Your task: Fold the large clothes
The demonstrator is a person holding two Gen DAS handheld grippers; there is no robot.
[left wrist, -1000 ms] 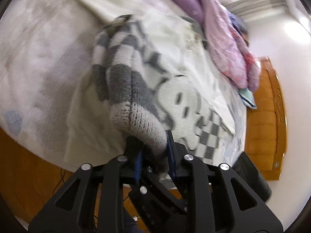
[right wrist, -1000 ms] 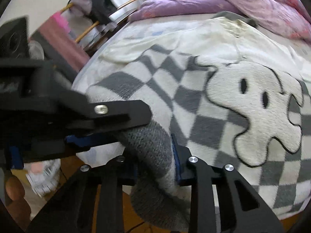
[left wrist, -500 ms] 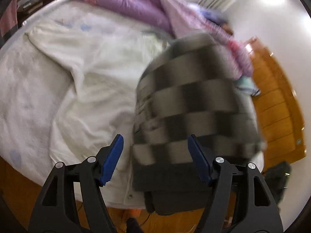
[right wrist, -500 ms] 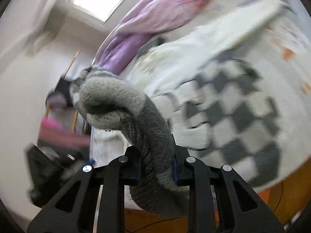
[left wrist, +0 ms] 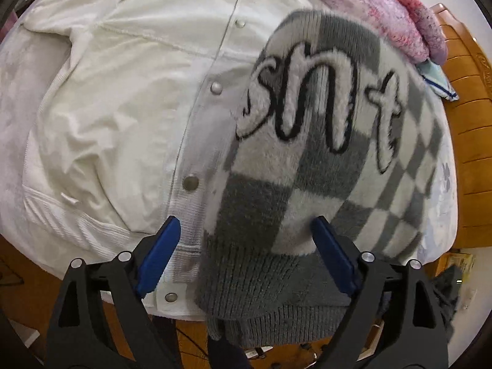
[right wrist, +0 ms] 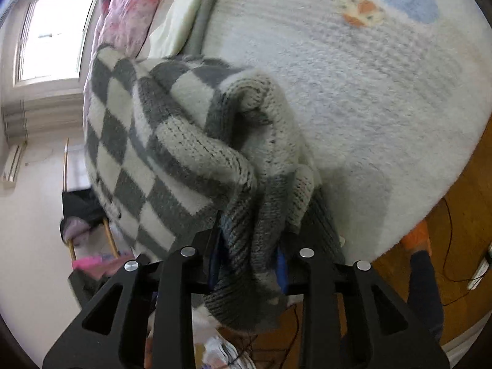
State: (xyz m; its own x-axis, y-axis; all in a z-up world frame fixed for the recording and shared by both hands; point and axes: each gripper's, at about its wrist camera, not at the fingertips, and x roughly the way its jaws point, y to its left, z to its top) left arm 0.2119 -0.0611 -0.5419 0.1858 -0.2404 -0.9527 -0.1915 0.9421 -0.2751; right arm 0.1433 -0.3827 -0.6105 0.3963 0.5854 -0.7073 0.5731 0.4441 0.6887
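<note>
A grey and white checkered knit sweater (left wrist: 310, 160) with white "smt" lettering hangs in front of the bed in the left wrist view. My left gripper (left wrist: 246, 252) is open, its blue pads (left wrist: 160, 246) spread on either side of the sweater's grey ribbed hem without gripping it. In the right wrist view my right gripper (right wrist: 249, 264) is shut on a bunched part of the same sweater (right wrist: 172, 141), which drapes up and to the left from the jaws.
A cream snap-button jacket (left wrist: 123, 98) lies spread on the white bed (right wrist: 369, 98). A pink and purple quilt (left wrist: 384, 9) is heaped at the far side. The wooden bed frame (left wrist: 467, 123) is on the right, wooden floor (right wrist: 461, 221) below the bed edge.
My left gripper let go of the sweater cuff and opened. The right gripper lifted and swung the sweater up, so it now hangs showing its lettered side.
</note>
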